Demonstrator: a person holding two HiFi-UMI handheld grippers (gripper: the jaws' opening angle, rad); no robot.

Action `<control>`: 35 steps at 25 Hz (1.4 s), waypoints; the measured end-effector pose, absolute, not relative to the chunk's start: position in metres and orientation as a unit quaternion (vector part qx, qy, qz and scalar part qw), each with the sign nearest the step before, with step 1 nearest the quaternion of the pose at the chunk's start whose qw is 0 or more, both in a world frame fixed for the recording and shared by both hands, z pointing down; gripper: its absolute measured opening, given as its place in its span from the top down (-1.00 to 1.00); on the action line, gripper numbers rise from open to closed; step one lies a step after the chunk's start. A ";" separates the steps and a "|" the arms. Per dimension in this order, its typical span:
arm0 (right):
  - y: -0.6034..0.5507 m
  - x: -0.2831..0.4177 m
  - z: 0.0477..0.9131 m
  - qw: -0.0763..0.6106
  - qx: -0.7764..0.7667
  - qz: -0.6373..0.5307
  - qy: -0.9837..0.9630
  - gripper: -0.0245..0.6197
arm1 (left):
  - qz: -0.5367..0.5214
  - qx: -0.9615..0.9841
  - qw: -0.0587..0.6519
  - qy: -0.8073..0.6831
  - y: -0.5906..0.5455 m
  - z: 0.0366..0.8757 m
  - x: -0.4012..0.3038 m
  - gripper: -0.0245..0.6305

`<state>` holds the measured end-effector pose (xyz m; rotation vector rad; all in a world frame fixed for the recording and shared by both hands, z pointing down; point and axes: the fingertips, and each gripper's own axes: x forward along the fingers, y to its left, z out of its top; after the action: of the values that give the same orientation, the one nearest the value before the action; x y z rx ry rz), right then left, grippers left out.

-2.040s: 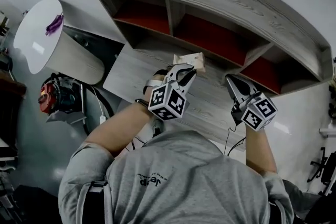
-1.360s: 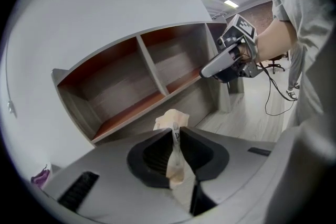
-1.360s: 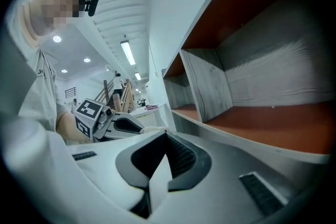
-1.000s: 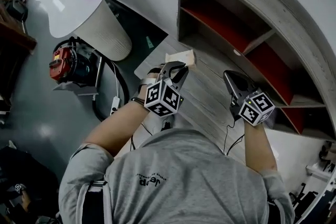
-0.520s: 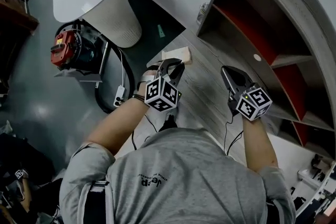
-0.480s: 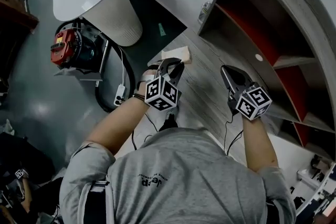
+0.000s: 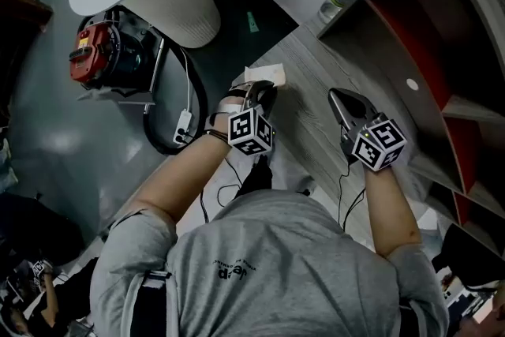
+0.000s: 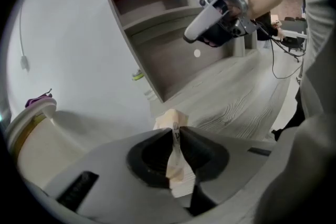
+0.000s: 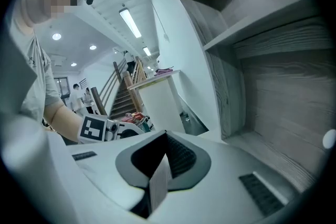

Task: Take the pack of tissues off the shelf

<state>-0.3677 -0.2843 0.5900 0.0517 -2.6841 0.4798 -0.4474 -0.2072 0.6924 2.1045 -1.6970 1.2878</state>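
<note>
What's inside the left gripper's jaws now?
The pale soft tissue pack, pinched by the left gripper; its far end pokes past the tips. The clamped part is covered by the jaws.

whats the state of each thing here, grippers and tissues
pack of tissues, pinched between the left jaws, out of the shelf
left gripper, shut on the pack of tissues
right gripper, shut, nothing in it

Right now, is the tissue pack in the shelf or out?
Out: the left claw is shut on the tissue pack, clear of the shelf compartments.
</note>
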 end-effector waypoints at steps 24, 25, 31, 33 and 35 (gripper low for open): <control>-0.266 -0.358 0.635 0.223 0.034 0.205 -0.952 0.86 | 0.485 0.715 0.092 -0.495 -0.187 0.789 -0.438 0.64; -0.265 -0.357 0.632 0.222 0.035 0.203 -0.953 0.86 | 0.481 0.717 0.105 -0.492 -0.186 0.789 -0.438 0.52; -0.267 -0.342 0.611 0.211 0.053 0.194 -0.957 0.86 | 0.448 0.742 0.131 -0.482 -0.193 0.766 -0.425 0.10; -0.268 -0.335 0.602 0.207 0.061 0.190 -0.958 0.86 | 0.428 0.749 0.124 -0.490 -0.197 0.745 -0.420 0.10; -0.270 -0.327 0.592 0.200 0.070 0.187 -0.959 0.86 | 0.405 0.758 0.115 -0.499 -0.202 0.722 -0.414 0.10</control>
<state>-0.3272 -0.2698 0.5920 0.1946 -2.6809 0.5214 -0.4136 -0.2023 0.7216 2.2209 -1.4624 1.1856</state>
